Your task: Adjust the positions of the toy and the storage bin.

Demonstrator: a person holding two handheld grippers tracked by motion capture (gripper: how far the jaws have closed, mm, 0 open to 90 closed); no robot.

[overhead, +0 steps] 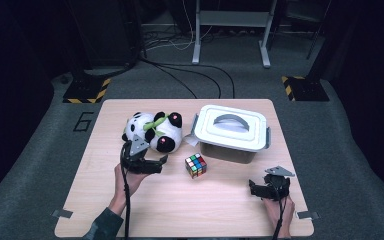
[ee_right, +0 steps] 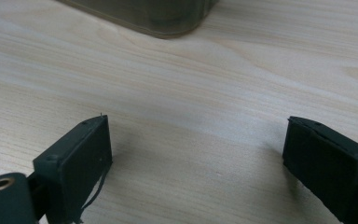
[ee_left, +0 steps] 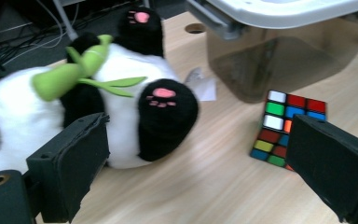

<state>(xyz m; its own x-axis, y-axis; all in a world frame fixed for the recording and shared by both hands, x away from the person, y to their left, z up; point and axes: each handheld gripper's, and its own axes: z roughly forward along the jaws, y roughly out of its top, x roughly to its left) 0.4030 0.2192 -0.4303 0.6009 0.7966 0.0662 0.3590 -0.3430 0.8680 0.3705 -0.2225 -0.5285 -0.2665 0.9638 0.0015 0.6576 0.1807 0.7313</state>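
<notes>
While the left tongs [overhead: 163,161] gape empty just near of the plush panda [overhead: 155,131], the right tongs [overhead: 252,189] rest open on the worktop [overhead: 220,210], right of the puzzle cube [overhead: 195,166].

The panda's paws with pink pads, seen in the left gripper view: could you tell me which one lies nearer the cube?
The lower paw, nearest the camera, is closer to the cube. The other pink-padded paw lies farther back, toward the table's far edge.

A light wooden table [overhead: 220,215] stands on grey carpet [overhead: 40,165]. Beyond its far edge, black cables [overhead: 190,75] cross the floor near a grey metal stand [overhead: 230,30]; the surroundings are dark.
</notes>
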